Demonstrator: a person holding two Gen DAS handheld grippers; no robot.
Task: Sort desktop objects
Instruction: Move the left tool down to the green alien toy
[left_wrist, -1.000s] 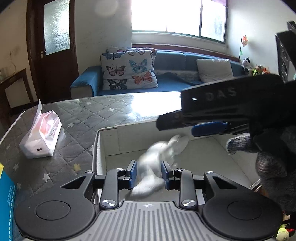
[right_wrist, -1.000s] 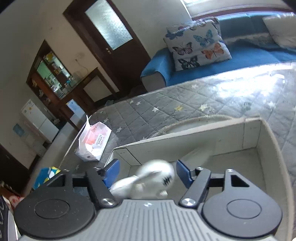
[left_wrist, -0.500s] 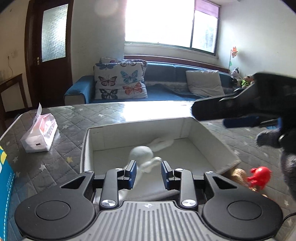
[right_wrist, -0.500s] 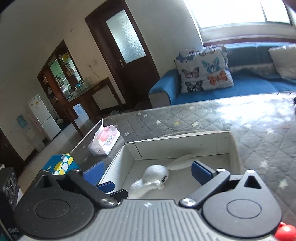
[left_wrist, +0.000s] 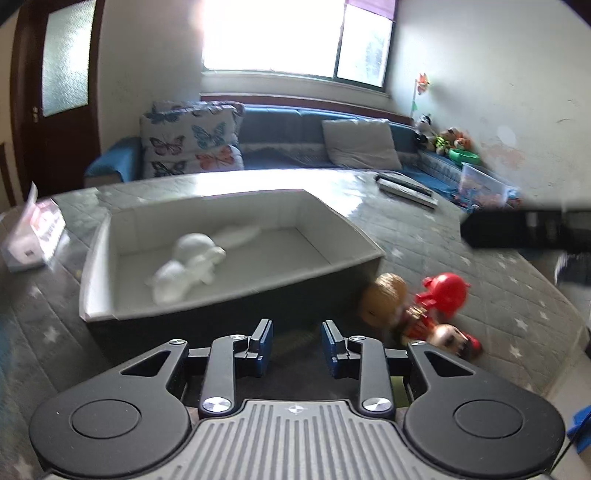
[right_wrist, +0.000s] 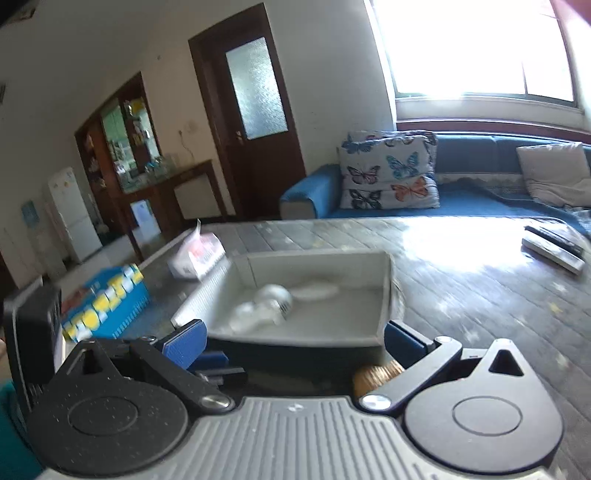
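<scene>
A white plush toy (left_wrist: 188, 266) lies inside the grey open box (left_wrist: 332, 218) on the quilted table; it also shows in the right wrist view (right_wrist: 269, 306), in the box (right_wrist: 384, 295). My left gripper (left_wrist: 296, 345) is open and empty, held before the box's near wall. My right gripper (right_wrist: 295, 339) is open wide and empty, also on the near side of the box. A brown round toy (left_wrist: 384, 299), a red figure (left_wrist: 443, 295) and a small doll (left_wrist: 454, 341) lie on the table right of the box.
A tissue pack (left_wrist: 33, 236) lies left of the box, and a blue and yellow box (right_wrist: 107, 306) is nearer the left edge. A flat grey item (left_wrist: 404, 188) lies far right. The right gripper's body (left_wrist: 524, 229) shows at right.
The white plush toy dropped from between the grippers into the box. Both grippers pulled back from over the box to its near side, bringing the toys to its right into view.
</scene>
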